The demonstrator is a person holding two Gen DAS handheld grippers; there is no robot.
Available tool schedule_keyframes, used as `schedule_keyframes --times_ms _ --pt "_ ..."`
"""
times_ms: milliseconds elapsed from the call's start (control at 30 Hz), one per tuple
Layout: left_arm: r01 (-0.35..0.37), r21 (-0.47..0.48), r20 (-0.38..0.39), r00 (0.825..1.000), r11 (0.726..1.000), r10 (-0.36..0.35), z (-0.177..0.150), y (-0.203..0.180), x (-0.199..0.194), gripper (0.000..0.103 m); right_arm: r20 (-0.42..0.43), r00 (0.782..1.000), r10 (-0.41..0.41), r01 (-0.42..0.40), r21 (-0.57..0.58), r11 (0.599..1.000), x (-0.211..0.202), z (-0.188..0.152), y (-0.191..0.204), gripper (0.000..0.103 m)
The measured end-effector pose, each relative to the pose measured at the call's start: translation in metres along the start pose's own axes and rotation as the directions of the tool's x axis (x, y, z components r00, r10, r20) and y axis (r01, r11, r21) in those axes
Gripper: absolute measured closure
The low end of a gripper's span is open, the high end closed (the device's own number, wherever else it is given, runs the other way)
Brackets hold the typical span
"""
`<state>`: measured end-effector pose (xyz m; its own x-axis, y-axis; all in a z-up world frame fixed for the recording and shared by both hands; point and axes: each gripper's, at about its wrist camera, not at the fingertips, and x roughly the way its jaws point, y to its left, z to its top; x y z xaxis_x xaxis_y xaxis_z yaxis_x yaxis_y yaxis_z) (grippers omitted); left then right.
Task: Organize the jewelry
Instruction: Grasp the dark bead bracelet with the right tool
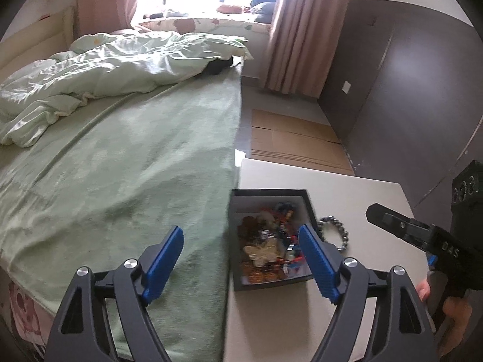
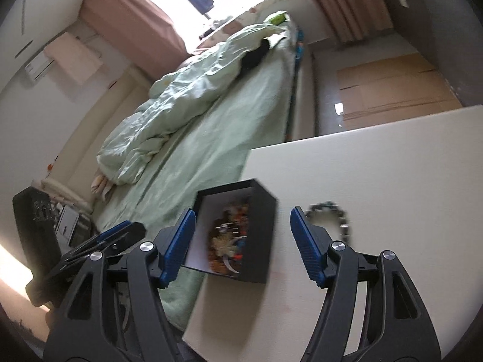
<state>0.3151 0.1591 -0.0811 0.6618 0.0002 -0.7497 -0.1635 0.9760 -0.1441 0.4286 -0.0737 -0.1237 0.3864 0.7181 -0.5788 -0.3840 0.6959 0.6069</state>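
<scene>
A black open box [image 1: 238, 241] [image 2: 265, 211] stands at the left edge of a white table [image 1: 362, 199] [image 2: 377, 166], filled with mixed jewelry [image 1: 265, 244] [image 2: 229, 241], a pale butterfly piece on top. A silver bead bracelet [image 1: 335, 232] [image 2: 332, 217] lies on the table just right of the box. My left gripper [image 1: 241, 241] is open with nothing between its blue pads, hovering over the box's left side. My right gripper [image 2: 241, 226] is open and empty, straddling the box, its right finger near the bracelet. It also shows at the right of the left wrist view [image 1: 422, 235].
A bed with a green blanket [image 1: 120, 166] [image 2: 226, 120] and a rumpled duvet [image 1: 105, 69] runs along the table's left side. Flattened cardboard [image 1: 289, 138] [image 2: 392, 84] lies on the floor beyond the table. A dark wall panel [image 1: 407, 90] stands at the right.
</scene>
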Motion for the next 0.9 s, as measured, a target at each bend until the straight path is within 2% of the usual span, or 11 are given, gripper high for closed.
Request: schedule_keyframes --times_ms 233,300,433,533,667,900 --pt "0.051 0.062 -0.014 0.999 0.997 -0.050 0.002 -0.038 0.011 0.027 0.000 0.997 -0.074 0.074 0.031 0.997 -0.013 0.001 -0.028 0.038" --pt "0.061 0.066 -0.021 0.998 0.996 -0.060 0.002 -0.044 0.015 0.028 -0.011 0.995 -0.095 0.095 0.038 0.995 -0.013 0.001 -0.035 0.044" --pt "0.066 0.080 -0.024 0.998 0.995 -0.064 0.000 -0.057 0.024 0.029 -0.024 0.989 -0.143 0.144 0.030 0.989 -0.011 0.000 -0.042 0.048" --pt "0.072 0.072 -0.025 0.997 0.995 -0.070 -0.002 -0.058 0.031 0.029 -0.047 0.982 -0.183 0.183 0.009 0.983 -0.004 0.000 -0.046 0.055" --pt "0.072 0.037 -0.031 0.997 0.997 -0.070 -0.009 -0.052 0.039 0.030 -0.081 0.966 -0.247 0.243 -0.059 0.968 0.017 0.002 -0.043 0.063" --pt "0.058 0.001 -0.020 0.998 0.998 -0.058 -0.012 -0.031 0.042 0.030 -0.127 0.915 -0.384 0.357 -0.195 0.914 0.060 0.000 -0.037 0.068"
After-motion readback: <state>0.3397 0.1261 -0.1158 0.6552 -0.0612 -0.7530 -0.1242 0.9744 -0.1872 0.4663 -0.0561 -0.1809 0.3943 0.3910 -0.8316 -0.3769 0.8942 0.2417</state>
